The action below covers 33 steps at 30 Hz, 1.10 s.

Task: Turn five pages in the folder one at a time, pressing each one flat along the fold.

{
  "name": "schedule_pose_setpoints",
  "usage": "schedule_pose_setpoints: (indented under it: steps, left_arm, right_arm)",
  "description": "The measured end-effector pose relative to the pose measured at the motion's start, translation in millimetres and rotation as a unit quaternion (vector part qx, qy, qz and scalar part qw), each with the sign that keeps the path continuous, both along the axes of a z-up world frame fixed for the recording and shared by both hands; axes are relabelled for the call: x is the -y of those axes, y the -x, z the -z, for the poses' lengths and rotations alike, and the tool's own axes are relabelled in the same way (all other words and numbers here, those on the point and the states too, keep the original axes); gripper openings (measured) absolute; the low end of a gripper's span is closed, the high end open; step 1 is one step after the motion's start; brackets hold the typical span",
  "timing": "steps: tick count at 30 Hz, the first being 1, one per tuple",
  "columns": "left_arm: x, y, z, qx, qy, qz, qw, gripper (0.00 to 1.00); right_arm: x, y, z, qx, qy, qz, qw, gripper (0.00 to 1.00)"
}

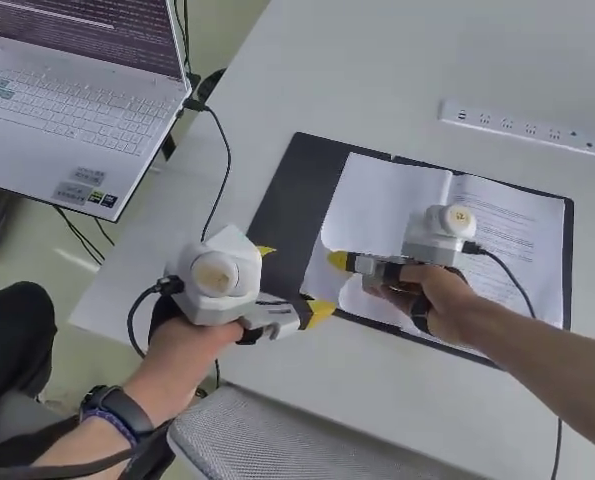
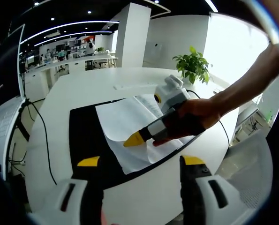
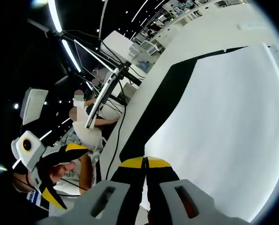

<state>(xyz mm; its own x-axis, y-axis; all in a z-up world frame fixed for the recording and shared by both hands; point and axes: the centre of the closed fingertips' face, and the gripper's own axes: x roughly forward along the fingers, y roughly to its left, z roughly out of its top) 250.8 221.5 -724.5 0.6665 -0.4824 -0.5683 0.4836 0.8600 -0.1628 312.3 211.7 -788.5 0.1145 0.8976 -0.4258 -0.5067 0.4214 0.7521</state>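
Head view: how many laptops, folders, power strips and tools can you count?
Laptop: 1
Folder: 1
Power strip: 1
Tools: 2, the left tool open and the right tool shut on a page
Total: 5

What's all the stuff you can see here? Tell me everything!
table: one, white, under everything
folder: one, black, open on table
pages: two showing, white, inside folder
laptop: one, white, open, far left
power strip: one, white, far right
cables: several, black, by laptop and tools
chair: one, grey, near table edge
plant: one, green, beyond table
watch: one, dark, left wrist
left tool: one, white, yellow tips, open, beside folder
right tool: one, white, yellow tips, shut, over left page
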Motion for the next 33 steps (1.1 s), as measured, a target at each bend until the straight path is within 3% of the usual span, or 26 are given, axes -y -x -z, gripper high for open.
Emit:
schedule_pose_setpoints:
  steps: [3,10,23,28,33]
  left_arm:
    - [0.1,-2.0,1.7,-0.003,-0.003,-0.002,1.0000,0.65]
    - [3.3,-8.0,4.1,-0.006,-0.002,0.000,1.0000,0.65]
    - [8.2,-22.3,10.8,-0.011,-0.004,0.003,0.9999,0.60]
    - [13.1,-25.7,8.1,-0.015,0.000,0.001,0.9999,0.58]
    - [17.8,-34.5,10.3,-0.016,0.001,0.003,0.9999,0.54]
  right_arm:
    - [1.9,-4.4,8.0,0.001,-0.001,0.002,1.0000,0.00]
    - [5.2,-9.1,10.0,0.000,-0.009,0.004,1.0000,0.00]
    - [10.5,-5.6,-11.7,0.009,-0.035,0.001,0.9994,0.16]
    - [21.3,-9.1,-19.8,0.029,-0.032,-0.004,0.9991,0.20]
    - [40.4,-22.2,-32.0,0.048,-0.035,0.012,0.9982,0.22]
